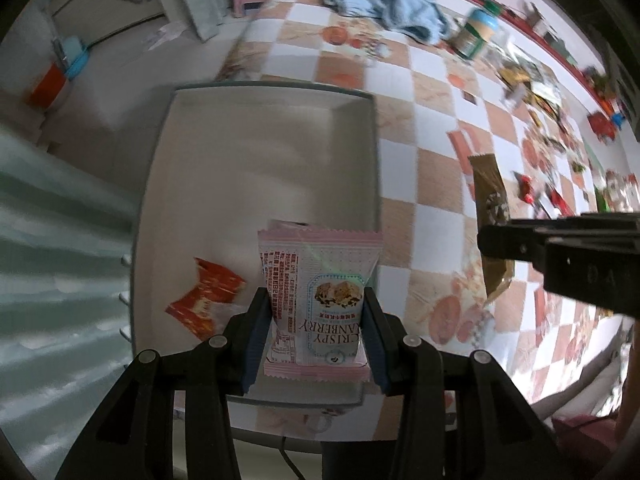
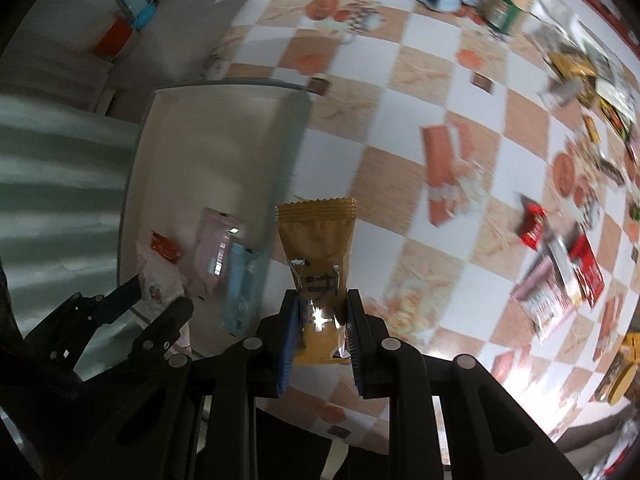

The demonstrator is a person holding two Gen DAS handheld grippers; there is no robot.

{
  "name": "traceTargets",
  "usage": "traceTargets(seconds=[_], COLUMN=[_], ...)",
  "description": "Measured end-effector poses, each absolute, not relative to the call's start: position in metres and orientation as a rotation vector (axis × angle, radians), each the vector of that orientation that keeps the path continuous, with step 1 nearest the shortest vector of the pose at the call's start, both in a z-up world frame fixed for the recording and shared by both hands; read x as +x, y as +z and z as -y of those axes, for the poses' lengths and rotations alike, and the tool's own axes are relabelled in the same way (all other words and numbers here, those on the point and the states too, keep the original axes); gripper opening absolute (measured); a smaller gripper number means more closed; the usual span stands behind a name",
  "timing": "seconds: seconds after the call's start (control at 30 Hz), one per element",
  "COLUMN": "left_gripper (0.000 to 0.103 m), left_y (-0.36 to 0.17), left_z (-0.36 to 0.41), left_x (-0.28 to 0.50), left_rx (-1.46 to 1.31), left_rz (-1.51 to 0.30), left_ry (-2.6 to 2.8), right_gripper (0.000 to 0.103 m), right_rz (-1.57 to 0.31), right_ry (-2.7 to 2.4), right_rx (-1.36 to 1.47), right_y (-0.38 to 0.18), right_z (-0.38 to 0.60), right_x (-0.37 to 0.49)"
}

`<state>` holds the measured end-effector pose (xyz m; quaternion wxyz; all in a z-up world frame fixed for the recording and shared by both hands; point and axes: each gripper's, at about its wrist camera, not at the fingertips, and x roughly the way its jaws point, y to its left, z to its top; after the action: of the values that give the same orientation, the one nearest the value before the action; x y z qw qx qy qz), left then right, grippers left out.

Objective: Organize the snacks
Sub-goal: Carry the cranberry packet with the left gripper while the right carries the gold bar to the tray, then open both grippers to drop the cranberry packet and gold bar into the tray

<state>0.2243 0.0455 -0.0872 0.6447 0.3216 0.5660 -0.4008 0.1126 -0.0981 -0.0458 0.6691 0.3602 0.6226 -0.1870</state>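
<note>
Checkered orange-and-white cloth (image 1: 436,184) covers the counter, which carries a shallow grey tray (image 1: 256,168) at its left end and a scatter of loose snack packets (image 2: 560,276) toward the right. A crumpled blue towel (image 1: 396,4) and a green-lidded jar (image 1: 478,34) lie at the far side of the cloth.

Left tool (image 1: 316,316): pointing straight down over the near right corner of the tray, jaws partly closed. Its pads press both sides of a pink-edged cranberry crisp packet (image 1: 316,276), which stands upright between them. Whether the packet's far end touches the tray floor cannot be told.

Tray contents — a red-and-white wrapper (image 1: 204,300) lies on the tray floor, just left of the held packet. In the right wrist view a pale pink packet (image 2: 214,248) and a light blue packet (image 2: 240,288) show at the same corner, both blurred.

Right tool (image 2: 320,320): pointing steeply down over the cloth just beside the tray's right wall, jaws nearly closed. It grips a golden-brown snack packet (image 2: 318,252) by its lower part; the crimped top edge points away from the camera. The same packet shows in the left wrist view — hanging from the right tool's black fingers (image 1: 516,236), above the cloth and apart from the tray.
</note>
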Motion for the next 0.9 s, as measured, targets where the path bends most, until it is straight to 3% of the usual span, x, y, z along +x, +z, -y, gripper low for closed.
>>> traceTargets(seconds=[0.9], left_gripper=[0.047], left_y=[-0.136], left_z=[-0.048], left_x=[0.286], left_rx=[0.708], left_rz=[-1.383], left_ry=[-0.779], right_gripper=[0.024], right_rz=[-1.447], right_ry=[-0.311], right_rx=[0.806], right_y=[-0.090], right_z=[0.085], right_x=[0.218])
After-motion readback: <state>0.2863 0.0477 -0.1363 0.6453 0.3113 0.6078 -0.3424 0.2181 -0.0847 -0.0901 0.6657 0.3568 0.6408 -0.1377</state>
